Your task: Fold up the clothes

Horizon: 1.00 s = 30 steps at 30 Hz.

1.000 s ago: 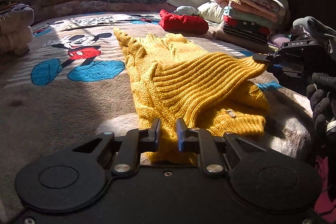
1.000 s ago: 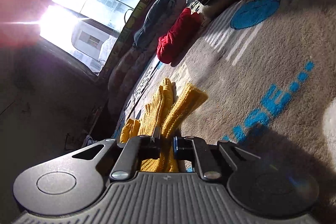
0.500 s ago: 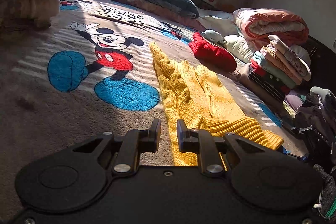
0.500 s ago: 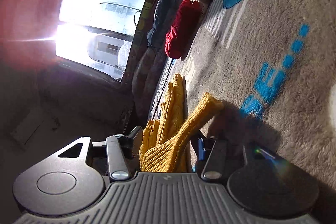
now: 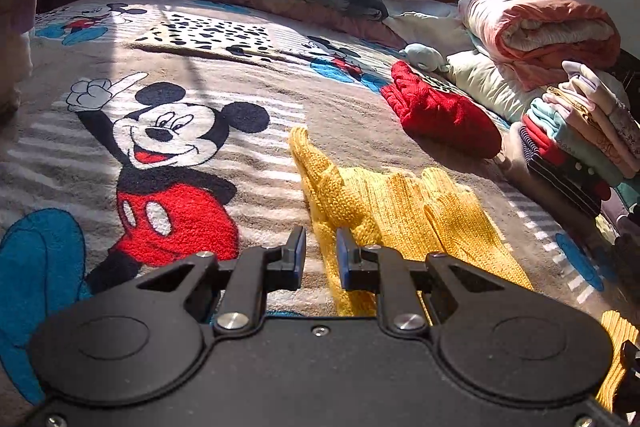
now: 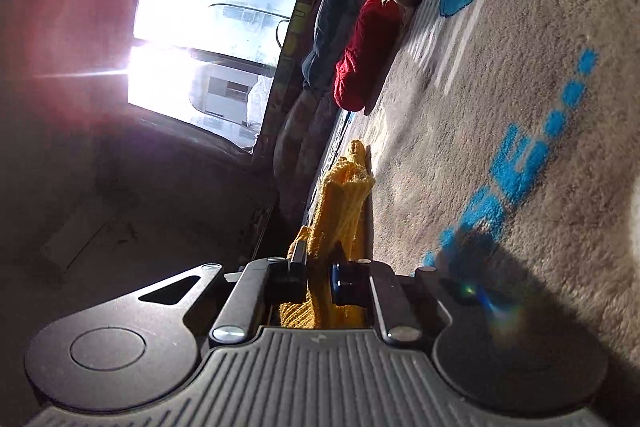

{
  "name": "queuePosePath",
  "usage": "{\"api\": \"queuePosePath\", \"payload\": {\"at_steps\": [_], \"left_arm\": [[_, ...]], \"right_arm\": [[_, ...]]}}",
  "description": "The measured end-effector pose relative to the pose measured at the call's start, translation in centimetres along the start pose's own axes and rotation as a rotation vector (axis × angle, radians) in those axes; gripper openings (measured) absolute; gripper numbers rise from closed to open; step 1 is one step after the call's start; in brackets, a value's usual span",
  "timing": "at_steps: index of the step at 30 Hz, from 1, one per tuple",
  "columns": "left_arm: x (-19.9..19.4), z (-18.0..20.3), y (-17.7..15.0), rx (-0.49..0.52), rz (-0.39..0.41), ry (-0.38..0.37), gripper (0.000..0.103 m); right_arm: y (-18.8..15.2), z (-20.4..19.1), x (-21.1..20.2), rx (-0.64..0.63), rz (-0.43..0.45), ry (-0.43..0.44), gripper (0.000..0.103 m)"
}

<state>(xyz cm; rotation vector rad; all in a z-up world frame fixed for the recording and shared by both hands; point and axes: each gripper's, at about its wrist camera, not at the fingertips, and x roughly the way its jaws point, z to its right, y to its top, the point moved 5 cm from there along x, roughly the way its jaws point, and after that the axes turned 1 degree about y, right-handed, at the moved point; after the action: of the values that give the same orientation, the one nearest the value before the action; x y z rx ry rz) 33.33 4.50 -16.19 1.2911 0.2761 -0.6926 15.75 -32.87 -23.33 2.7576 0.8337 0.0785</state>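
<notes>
The yellow sweater [image 5: 404, 211] is lying partly spread on the cartoon blanket [image 5: 168, 155], between the mouse figure and the red sweater [image 5: 440, 115]. The right gripper [image 6: 318, 277] is pinching a bunch of the yellow knit, with cloth filling the narrow space between its jaws. The left gripper [image 5: 321, 255] is hovering over the near left edge of the sweater; its jaws are standing slightly apart and are holding nothing.

Judged from this layout, the step in hand is taking a second hold before making a fold. To do it well:

- Bring the left gripper down onto the sweater's left edge and take the full thickness of the knit.
- Keep both holds level, so the fold line is running straight.
- Avoid snagging the blanket's pile along with the sweater.

The stack of folded clothes [image 5: 580, 139] is sitting at the right.
</notes>
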Motion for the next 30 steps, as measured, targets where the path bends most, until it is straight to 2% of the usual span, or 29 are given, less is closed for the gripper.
{"api": "queuePosePath", "payload": {"at_steps": [6, 12, 15, 17, 21, 25, 27, 30], "left_arm": [[3.0, 2.6, -0.4, 0.18, -0.046, 0.023, 0.015], [4.0, 3.8, 0.1, 0.325, -0.094, 0.052, 0.015], [3.9, 3.9, 1.6, 0.336, -0.075, 0.045, 0.015], [5.0, 3.6, 2.6, 0.344, -0.075, 0.074, 0.015], [7.4, 3.0, 4.3, 0.283, -0.077, 0.071, 0.015], [10.0, 4.0, 3.0, 0.388, -0.155, 0.073, 0.015], [9.6, 4.3, 3.4, 0.389, -0.16, 0.086, 0.015], [6.5, 4.7, 3.6, 0.38, -0.098, 0.067, 0.015]], "right_arm": [[-0.9, 0.5, 1.0, -0.015, -0.053, -0.029, 0.014], [-1.4, 0.5, 1.7, -0.068, -0.072, -0.063, 0.013], [-1.4, 0.4, 1.8, -0.079, -0.069, -0.066, 0.013], [-1.5, 0.4, 1.9, -0.085, -0.068, -0.067, 0.013], [-1.8, 0.4, 1.8, -0.091, -0.065, -0.065, 0.013], [-1.8, 0.5, 1.7, -0.096, -0.066, -0.06, 0.013], [-1.8, 0.5, 1.6, -0.098, -0.066, -0.056, 0.013], [-1.8, 0.5, 1.5, -0.097, -0.065, -0.051, 0.013]]}}
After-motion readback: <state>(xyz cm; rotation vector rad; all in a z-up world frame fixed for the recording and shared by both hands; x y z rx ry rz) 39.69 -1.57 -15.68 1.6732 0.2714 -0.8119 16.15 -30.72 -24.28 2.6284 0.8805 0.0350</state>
